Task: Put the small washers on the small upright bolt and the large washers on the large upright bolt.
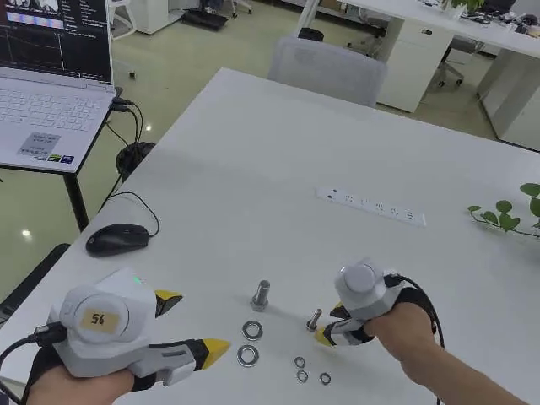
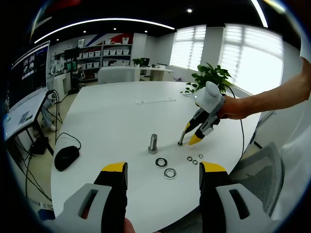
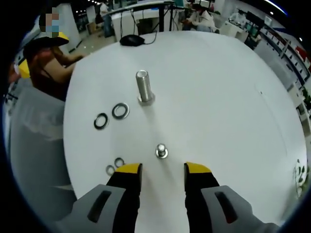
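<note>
On the white table (image 1: 253,186) the large bolt (image 1: 260,294) stands upright, and the small bolt (image 1: 314,319) stands to its right. Two large washers (image 1: 252,329) (image 1: 248,355) lie flat in front of the large bolt. Three small washers (image 1: 299,362) lie in a cluster in front of the small bolt. My right gripper (image 1: 331,323) is open and empty, its yellow tips right beside the small bolt (image 3: 162,151), which stands just ahead of the jaws. My left gripper (image 1: 192,323) is open and empty, left of the large washers (image 2: 161,162) and well short of the large bolt (image 2: 153,143).
A black mouse (image 1: 117,240) with its cable lies at the table's left edge. A white power strip (image 1: 371,206) lies further back on the right, and plant leaves (image 1: 510,215) reach in at the far right. A laptop (image 1: 51,101) sits on a side desk at the left, and a grey chair (image 1: 327,72) stands beyond the table.
</note>
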